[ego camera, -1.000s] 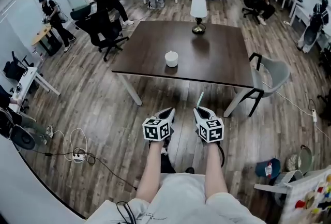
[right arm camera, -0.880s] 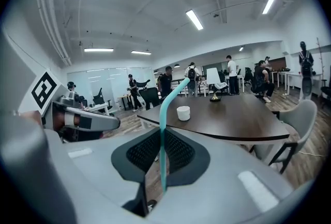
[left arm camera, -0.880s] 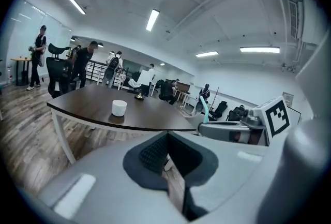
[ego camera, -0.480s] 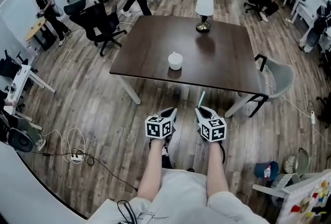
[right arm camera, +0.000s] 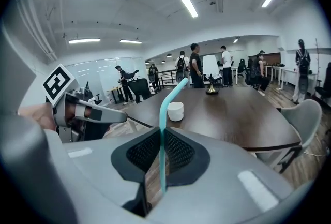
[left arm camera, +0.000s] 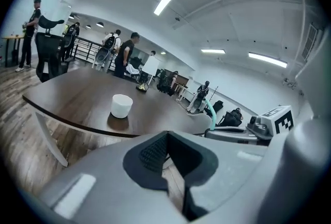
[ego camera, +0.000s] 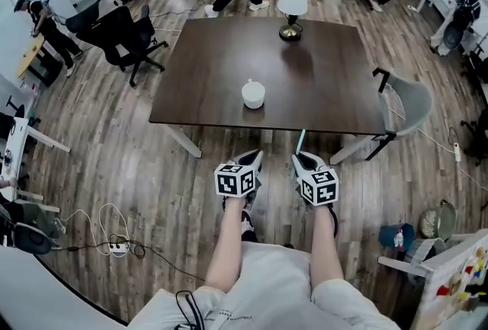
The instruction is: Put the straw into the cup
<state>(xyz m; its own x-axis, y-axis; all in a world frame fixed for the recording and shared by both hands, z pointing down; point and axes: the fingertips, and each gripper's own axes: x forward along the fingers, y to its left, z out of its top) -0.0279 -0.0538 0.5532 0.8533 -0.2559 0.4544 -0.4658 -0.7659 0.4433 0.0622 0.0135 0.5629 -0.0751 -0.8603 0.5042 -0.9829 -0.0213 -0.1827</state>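
A white cup (ego camera: 253, 93) stands near the front edge of the dark wooden table (ego camera: 328, 77). Both grippers hang side by side in front of that edge, over the floor. My right gripper (ego camera: 303, 161) is shut on a teal bendy straw (ego camera: 300, 141), which stands upright between its pads (right arm camera: 173, 150) with its bent top tilted toward the cup (right arm camera: 175, 111). My left gripper (ego camera: 250, 162) is shut with nothing between its jaws. In the left gripper view the cup (left arm camera: 121, 105) sits ahead on the table and the straw (left arm camera: 211, 114) shows at the right.
A table lamp (ego camera: 292, 1) stands at the table's far side. A grey chair (ego camera: 404, 104) is at the right corner and a black office chair (ego camera: 118, 35) at the left. People walk behind the table. Cables and a power strip (ego camera: 114, 233) lie on the floor.
I have moved closer to the table, so the cup is nearer both grippers. The grippers keep their side-by-side pose. A person behind the table has walked to the right.
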